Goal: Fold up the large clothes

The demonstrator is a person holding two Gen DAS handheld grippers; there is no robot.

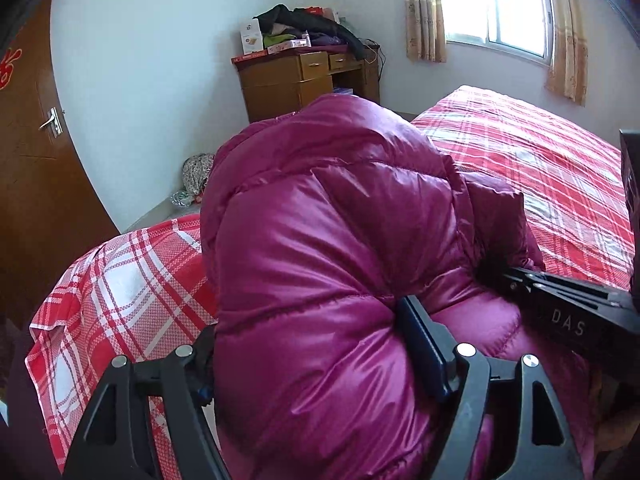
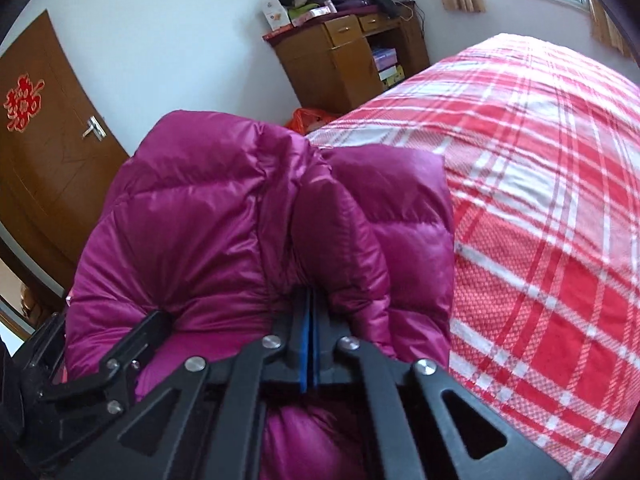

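A shiny magenta puffer jacket lies bunched on the bed with the red and white plaid sheet. My left gripper has its jaws wide apart, pressed around a thick puffy fold of the jacket. My right gripper is shut on a thin fold of the jacket, its blue pads together. The right gripper also shows in the left wrist view, reaching in from the right. The jacket's underside and sleeves are hidden.
The plaid bed stretches to the right. A wooden desk piled with clothes and boxes stands at the far wall. A brown door is at the left. A curtained window is at the back right. Bags lie on the floor.
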